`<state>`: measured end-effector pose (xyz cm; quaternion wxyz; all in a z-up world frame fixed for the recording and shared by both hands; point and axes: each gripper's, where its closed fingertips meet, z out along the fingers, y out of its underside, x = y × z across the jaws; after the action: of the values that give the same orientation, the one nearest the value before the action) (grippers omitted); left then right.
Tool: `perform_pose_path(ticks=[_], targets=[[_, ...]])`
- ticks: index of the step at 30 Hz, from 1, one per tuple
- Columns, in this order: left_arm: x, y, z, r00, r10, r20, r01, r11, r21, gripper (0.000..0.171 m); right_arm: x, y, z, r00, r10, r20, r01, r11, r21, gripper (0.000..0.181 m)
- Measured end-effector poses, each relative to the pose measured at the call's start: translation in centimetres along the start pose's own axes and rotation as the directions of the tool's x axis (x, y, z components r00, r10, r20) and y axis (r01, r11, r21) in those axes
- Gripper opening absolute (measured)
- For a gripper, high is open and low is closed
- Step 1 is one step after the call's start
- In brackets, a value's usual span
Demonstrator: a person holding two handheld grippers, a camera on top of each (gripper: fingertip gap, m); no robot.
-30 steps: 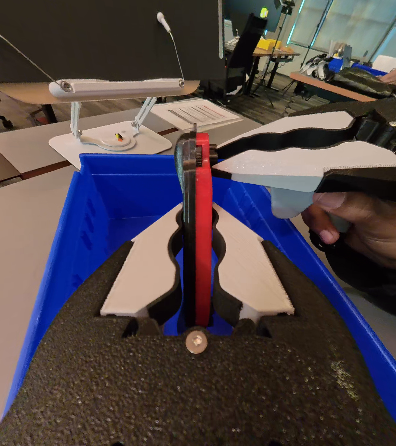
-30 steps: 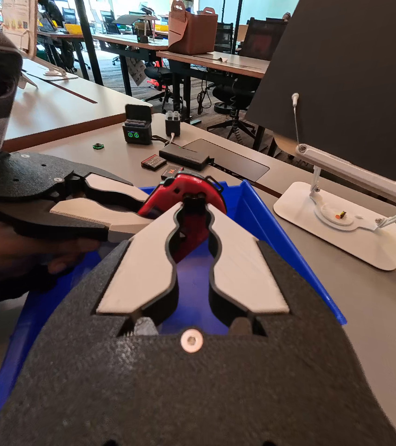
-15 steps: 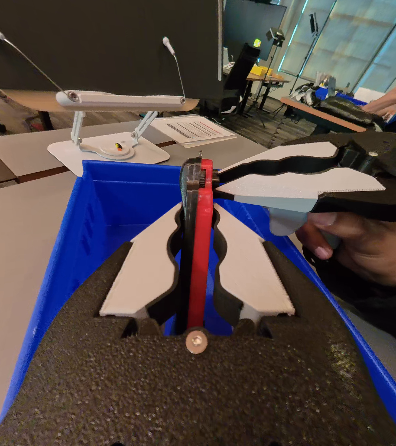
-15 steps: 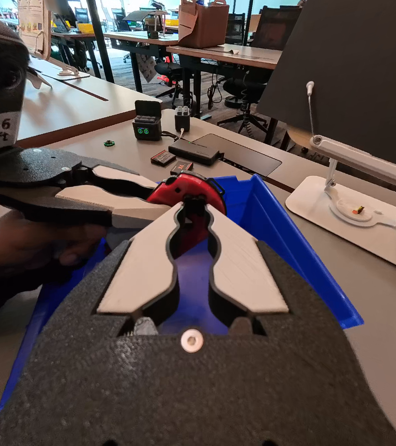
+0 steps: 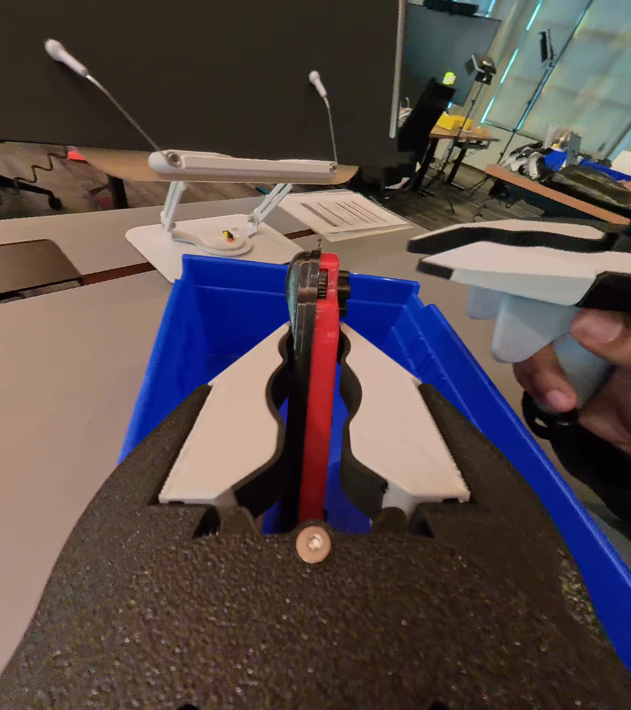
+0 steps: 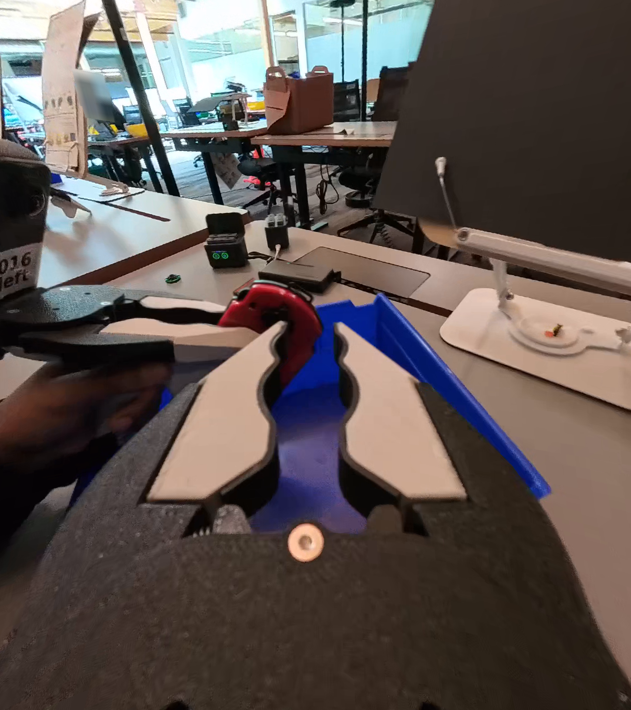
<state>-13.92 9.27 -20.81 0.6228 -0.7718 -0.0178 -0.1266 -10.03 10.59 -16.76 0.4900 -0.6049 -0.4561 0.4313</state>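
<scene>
Grey worktop in an open office, with a blue bin on it and a white stand just beyond. Left gripper clamped on a red-and-black flat tool, held upright on edge above the bin. Right gripper empty with fingers apart, just right of the tool and not touching it.
</scene>
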Motion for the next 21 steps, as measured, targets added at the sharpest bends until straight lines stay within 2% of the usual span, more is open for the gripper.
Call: perform_pose_path(ticks=[4,9,16,21], targets=[[1.0,-0.2,0.1,1.000,0.022,-0.006,-0.021,0.999,0.024,0.019,-1.8,0.3,1.3,0.998,-0.052,0.022,0.053,0.999,-0.014,0.032],[1.9,-1.0,-0.2,1.000,-0.008,-0.029,0.011,0.997,0.080,0.019,-2.6,0.2,1.8,0.996,-0.090,0.009,0.090,0.996,-0.011,0.033],[2.3,-1.3,-0.6,0.999,-0.030,-0.045,0.035,0.994,0.099,0.019,-2.5,-0.2,1.6,0.995,-0.102,0.016,0.102,0.995,-0.002,0.023],[1.8,-1.0,-0.6,1.000,-0.021,-0.013,0.022,0.995,0.092,0.019,-2.7,0.0,2.0,0.977,-0.209,-0.026,0.209,0.978,-0.020,0.017]])
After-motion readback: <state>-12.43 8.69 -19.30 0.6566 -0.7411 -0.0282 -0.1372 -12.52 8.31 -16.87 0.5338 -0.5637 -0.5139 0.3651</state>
